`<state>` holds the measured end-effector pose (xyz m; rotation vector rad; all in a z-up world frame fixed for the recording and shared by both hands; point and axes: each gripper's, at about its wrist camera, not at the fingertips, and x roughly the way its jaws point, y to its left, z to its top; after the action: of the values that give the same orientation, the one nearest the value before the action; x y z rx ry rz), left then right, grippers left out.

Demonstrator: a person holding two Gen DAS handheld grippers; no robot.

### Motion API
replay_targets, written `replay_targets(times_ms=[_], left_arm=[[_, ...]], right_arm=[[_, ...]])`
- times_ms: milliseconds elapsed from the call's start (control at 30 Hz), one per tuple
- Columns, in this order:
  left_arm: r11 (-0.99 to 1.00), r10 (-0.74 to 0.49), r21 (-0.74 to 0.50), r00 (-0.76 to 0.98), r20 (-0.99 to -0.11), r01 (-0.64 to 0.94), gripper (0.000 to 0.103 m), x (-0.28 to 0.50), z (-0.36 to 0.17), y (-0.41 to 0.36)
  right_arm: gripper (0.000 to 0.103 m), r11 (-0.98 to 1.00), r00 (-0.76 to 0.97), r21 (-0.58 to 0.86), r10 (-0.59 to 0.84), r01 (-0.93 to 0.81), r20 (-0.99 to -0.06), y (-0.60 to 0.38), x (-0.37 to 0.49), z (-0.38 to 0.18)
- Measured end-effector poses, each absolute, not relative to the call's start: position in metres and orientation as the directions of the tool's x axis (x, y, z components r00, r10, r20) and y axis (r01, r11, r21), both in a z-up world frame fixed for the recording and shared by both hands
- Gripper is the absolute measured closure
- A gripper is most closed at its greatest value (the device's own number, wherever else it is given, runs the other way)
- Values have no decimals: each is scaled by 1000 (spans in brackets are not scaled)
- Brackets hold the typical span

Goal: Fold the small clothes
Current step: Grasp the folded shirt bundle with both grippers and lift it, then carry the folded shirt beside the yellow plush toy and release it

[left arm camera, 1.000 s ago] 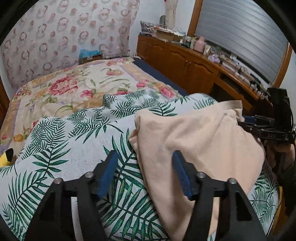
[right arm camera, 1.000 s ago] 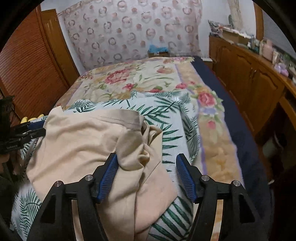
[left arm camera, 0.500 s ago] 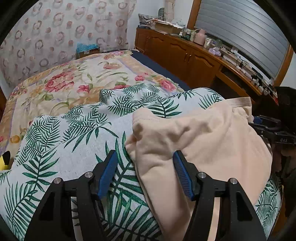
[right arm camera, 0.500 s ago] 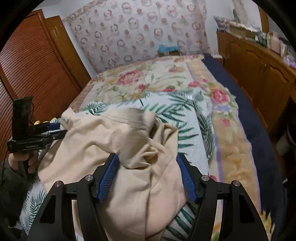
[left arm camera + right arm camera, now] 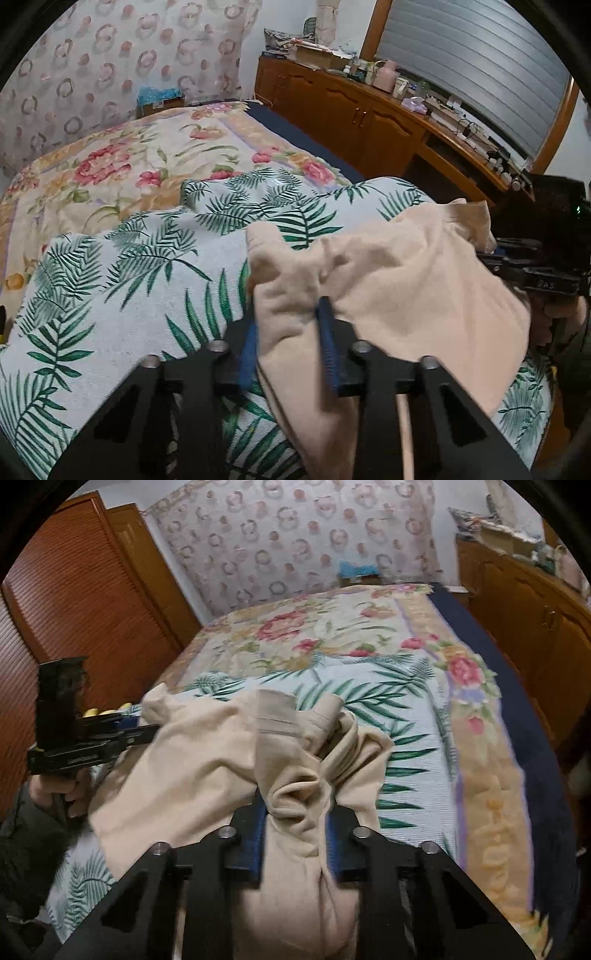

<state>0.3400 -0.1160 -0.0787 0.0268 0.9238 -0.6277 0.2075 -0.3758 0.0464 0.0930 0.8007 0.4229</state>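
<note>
The bed [image 5: 110, 177] carries a palm-print sheet [image 5: 122, 280] at its near end, where the beige garment [image 5: 424, 295] lies bunched. The left gripper [image 5: 288, 343] and right gripper [image 5: 295, 834] each pinch a bunch of it. No fold shows yet; folding is just starting.

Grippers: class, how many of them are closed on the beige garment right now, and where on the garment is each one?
2. The left gripper pinches the beige garment at its left edge; the right gripper clamps a bunched fold at its right side, over the palm-print sheet.
</note>
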Motion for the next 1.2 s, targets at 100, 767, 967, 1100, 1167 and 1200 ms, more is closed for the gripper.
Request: replay_targets(times_ms=[100,767,967,1100,1167,1200], left_arm=[[822,-498,-238,449,-742,518,89,333,-73,-116],[938,-346,-192,822,-452,288,91,188,46,64],[980,-136,-195,860,-491,44,91,152,12,154],[972,-44,-216,836,-548,-90,91,142,-24,194],[967,22,-193,803,-595,-169,91,139,-42,209],[963,39,-189,794,-607,-192,91,136,-48,215]], right_arm=[[85,911,633,231,406,-343,-659,-377,204,48],[87,733,676,-68,583,-677,-451,-220,162,156],[87,574,554,-143,647,-806,-524,-103,207,159],[87,471,497,-211,643,-857,-583,-7,234,143],[87,432,473,-225,642,-873,-603,32,245,135],[88,419,464,-228,639,-879,-614,51,250,131]])
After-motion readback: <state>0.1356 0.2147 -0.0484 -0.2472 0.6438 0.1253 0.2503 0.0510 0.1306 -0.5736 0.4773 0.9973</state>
